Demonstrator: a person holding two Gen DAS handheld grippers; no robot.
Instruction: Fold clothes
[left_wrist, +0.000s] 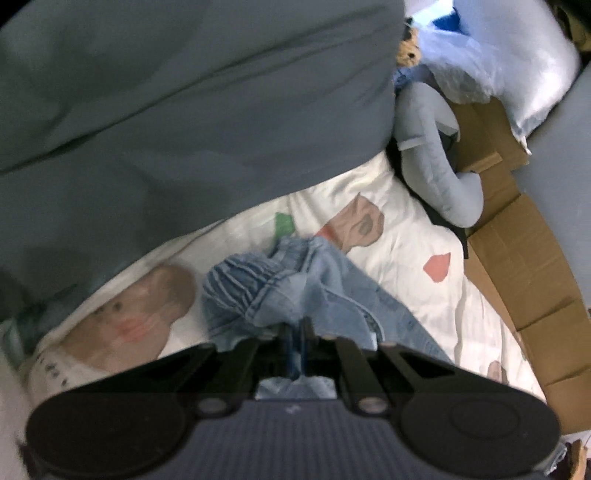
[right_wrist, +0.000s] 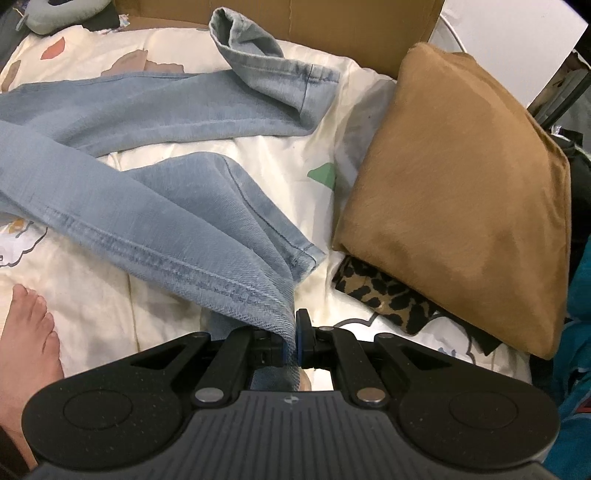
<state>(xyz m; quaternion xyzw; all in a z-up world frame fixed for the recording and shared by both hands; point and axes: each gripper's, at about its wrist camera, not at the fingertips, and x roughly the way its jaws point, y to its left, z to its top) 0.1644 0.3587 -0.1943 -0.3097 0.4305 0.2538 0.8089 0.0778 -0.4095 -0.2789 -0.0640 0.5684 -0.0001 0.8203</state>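
There, your left claw was clamped on the jeans' bunched waistband; your right claw pinched a leg hem. The jeans sprawled across the printed bedsheet, left of a tan cushion.

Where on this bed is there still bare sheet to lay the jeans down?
Bare sheet lies between the jeans and the person's foot, and a narrower strip runs between the two legs toward the brown cushion. The cushion side is crowded, with leopard-print cloth under it.
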